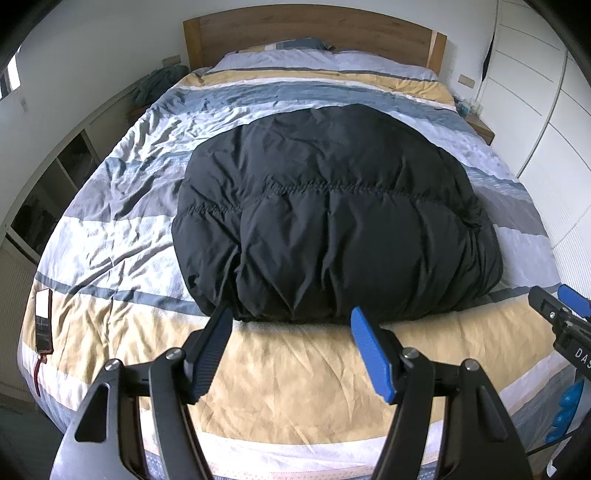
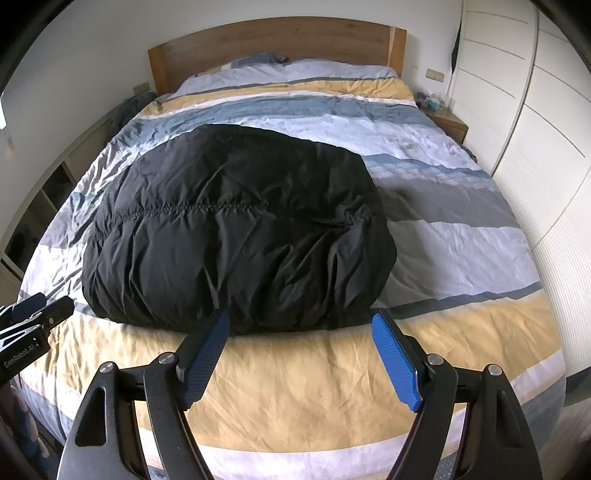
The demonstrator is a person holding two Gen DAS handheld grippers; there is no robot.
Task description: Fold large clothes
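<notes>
on the striped bed, folded black jacket lies seemingly just beyond spread jaws.

Bed w/ wood headboard, covered by a wrinkled duvet striped in blue, grey, white & tan. A black puffy jacket, folded into a rounded bundle, lies mid-bed, its near edge at the tan stripe. Pillows sit at the headboard. A small flat pouch lies on the duvet near the bed's left edge, well apart from jacket.
</notes>
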